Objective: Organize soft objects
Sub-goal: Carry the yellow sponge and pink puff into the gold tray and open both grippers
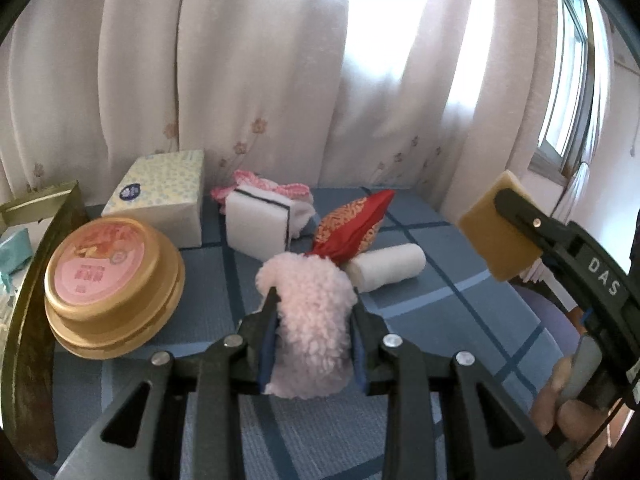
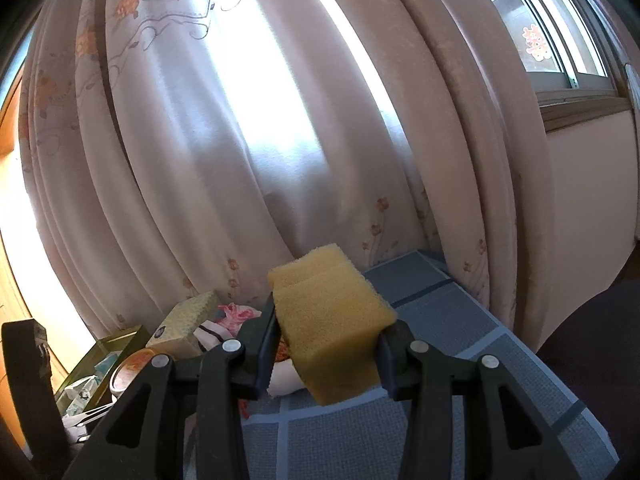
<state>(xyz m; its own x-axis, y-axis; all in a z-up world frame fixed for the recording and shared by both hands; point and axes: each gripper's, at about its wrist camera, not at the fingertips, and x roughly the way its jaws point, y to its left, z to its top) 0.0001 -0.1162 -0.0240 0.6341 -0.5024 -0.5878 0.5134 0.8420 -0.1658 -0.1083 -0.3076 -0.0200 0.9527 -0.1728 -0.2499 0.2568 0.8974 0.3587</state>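
Black jaws of our left gripper (image 1: 314, 320) pinch a fluffy pink cloth (image 1: 310, 320) above the blue checked table (image 1: 460, 308). Our right gripper (image 2: 326, 340) squeezes a yellow sponge (image 2: 330, 320), raised near the curtain (image 2: 240, 120).

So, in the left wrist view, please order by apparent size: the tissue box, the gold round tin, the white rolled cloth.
1. Gold round tin, though it sits nearer the camera.
2. Tissue box, close in size, so the order is unsure.
3. White rolled cloth, clearly smallest.
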